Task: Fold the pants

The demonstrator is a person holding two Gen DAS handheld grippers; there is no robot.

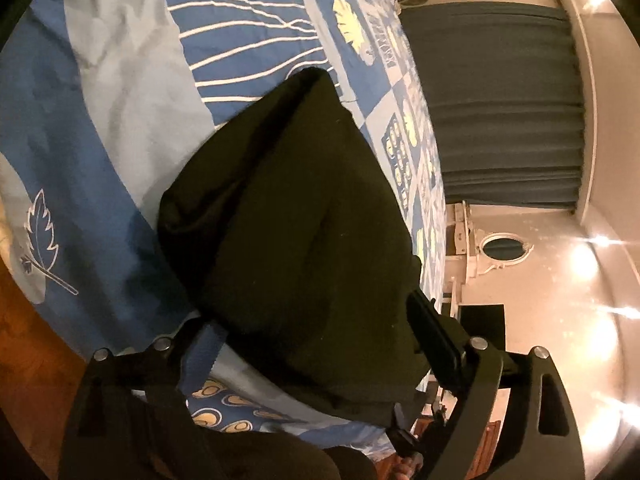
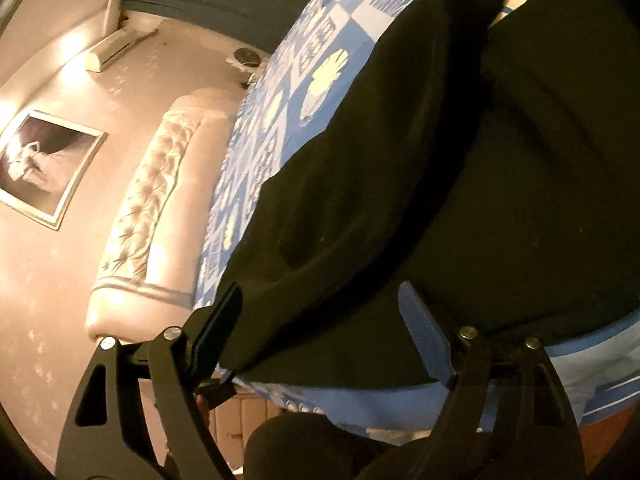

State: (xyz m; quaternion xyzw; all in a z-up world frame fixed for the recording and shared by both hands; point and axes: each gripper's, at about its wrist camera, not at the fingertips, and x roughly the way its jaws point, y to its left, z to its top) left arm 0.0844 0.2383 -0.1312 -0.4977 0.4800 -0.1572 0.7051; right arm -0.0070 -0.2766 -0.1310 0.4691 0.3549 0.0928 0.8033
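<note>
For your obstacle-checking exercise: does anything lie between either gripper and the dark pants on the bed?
Nothing visible does. The pants already fill the gap of the left gripper and of the right gripper, lying on the blue bedspread with nothing between.

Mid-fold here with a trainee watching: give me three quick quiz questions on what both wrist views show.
1. True or false: the pants are white.
2. What do the pants lie on: A) wooden floor, B) patterned blue bedspread, C) chair?
3. Fill in: the fingers of the right hand-held gripper stand ____ either side of the pants' edge.

Key: 1 false, they are dark. 2 B. 3 apart.
</note>
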